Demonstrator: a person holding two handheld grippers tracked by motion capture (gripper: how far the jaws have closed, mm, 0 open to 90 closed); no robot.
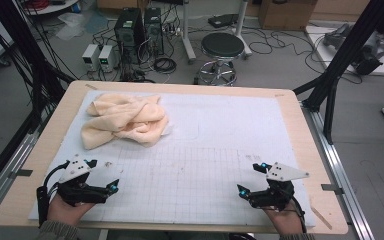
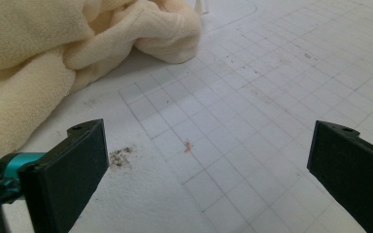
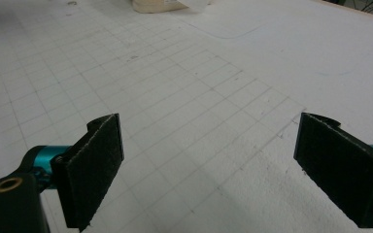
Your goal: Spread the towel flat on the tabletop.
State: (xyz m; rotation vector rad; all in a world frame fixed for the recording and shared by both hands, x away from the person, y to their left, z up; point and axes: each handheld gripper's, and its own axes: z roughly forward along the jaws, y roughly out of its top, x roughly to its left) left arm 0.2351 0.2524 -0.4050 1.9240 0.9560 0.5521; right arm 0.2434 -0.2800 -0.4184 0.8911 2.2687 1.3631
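The left gripper [image 1: 101,175] sits low at the near left of the table [image 1: 300,130], with a hand [image 1: 65,210] behind it. Its two black jaws are spread wide with nothing between them. In the left gripper view the same gripper [image 2: 204,160] looks over a white board [image 2: 252,97] with thin grid lines and a small dark smudge [image 2: 121,156].

The right gripper [image 1: 252,178] sits at the near right. Its jaws are spread wide too, and they hold nothing. In the right gripper view the gripper [image 3: 209,160] has rough, fuzzy black pads [image 3: 97,165].

The towel [image 1: 125,120] lies in a heap at the far left of the board, just ahead of the left gripper and well apart from the right one. It touches neither. In the left gripper view the towel [image 2: 53,53] is close, up and to the left.

The towel is pale yellow, fluffy and thick, with deep folds and rolled edges. It looks soft, light and floppy. It will likely bend and hang down when lifted, and it will not break. It should not slip, as the pads look rough. A good place to pinch is probably an edge or corner that sticks out, like the fold [image 2: 175,43] nearest the grid. Pinching the middle may grab many layers at once.
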